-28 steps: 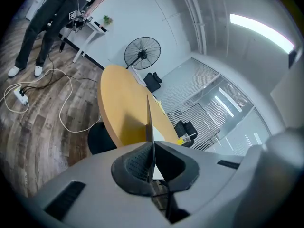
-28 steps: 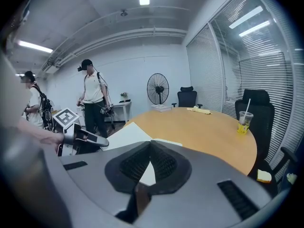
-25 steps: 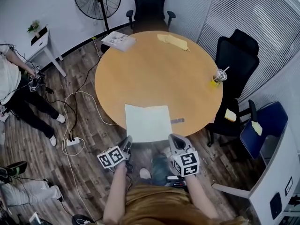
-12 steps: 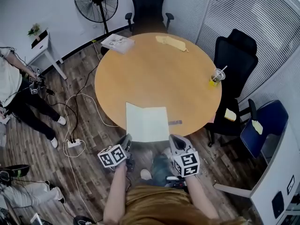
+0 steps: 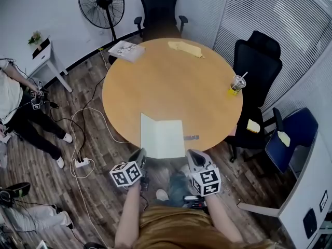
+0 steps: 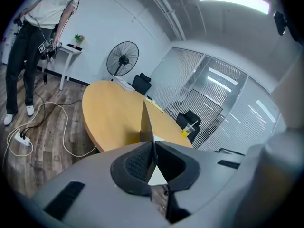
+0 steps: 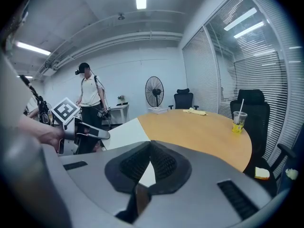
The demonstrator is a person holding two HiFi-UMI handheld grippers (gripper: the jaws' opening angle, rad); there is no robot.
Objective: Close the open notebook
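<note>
The open notebook [image 5: 162,138] lies with white pages at the near edge of the round wooden table [image 5: 171,87]. My left gripper [image 5: 141,154] is shut on the near corner of its left leaf, which is tilted up off the table. In the left gripper view that leaf [image 6: 146,122] stands nearly edge-on, running out from between the pads of the left gripper [image 6: 153,145]. My right gripper [image 5: 191,153] is shut on the near corner of the right page. That page [image 7: 124,133] lies flat ahead of the right gripper [image 7: 149,147] in the right gripper view.
A plastic cup with a straw [image 5: 236,85] stands at the table's right edge. A yellow cloth [image 5: 181,46] and a booklet [image 5: 126,50] lie at the far side, a small dark strip [image 5: 191,137] right of the notebook. Office chairs [image 5: 257,61], a fan [image 5: 101,4], floor cables [image 5: 78,134] and a person [image 5: 15,102] surround the table.
The left leaf has swung up from flat, so the notebook looks narrower from above. My left gripper has risen a little and rolled with it. The right gripper has stayed put.
</note>
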